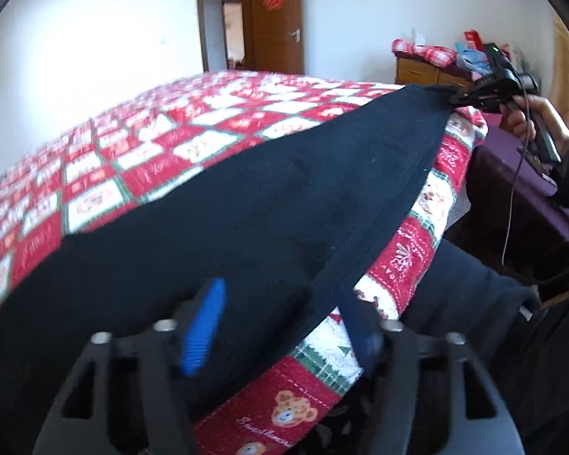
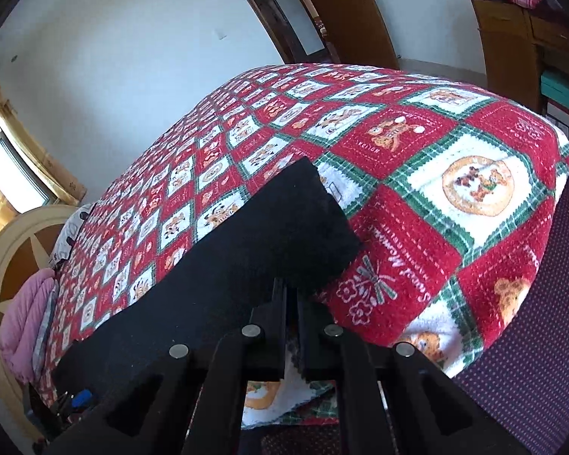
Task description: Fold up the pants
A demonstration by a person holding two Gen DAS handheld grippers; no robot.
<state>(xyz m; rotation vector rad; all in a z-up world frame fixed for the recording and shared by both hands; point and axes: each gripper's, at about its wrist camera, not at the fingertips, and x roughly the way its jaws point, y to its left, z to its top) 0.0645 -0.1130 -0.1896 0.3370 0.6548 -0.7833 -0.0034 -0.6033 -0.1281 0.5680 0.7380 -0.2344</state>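
Bedroom with white walls, and a bed (image 1: 140, 174) under a red-and-white bear quilt (image 2: 455, 174) takes up most of it. On the left, the left tool (image 1: 280, 326) stands with its blue pads well apart over the near hem of the pants (image 1: 246, 208), gripping nothing; cloth lies under and between the pads, but they do not press on it. On the other side, the right tool (image 2: 292, 299) is pinched shut on the far corner of the pants (image 2: 246, 258), holding that end a little off the quilt edge. The pants lie flat and dark along the near side of the bed, one long strip running between the two tools, with one squared end resting on the quilt.

To fold well, I'd say the left tool should take a firm bite on its corner first, so both ends lift together and the seam edge stays straight. Then carry one end over the other without dragging the quilt.

Around it: an open door (image 1: 277, 19) at the back, a wooden dresser (image 1: 417, 70) piled with cloth, a pink blanket (image 2: 22, 326) by the headboard (image 2: 15, 250). Nothing lies on the quilt in the way; only the right tool's cable (image 1: 516, 174) dangles close by.
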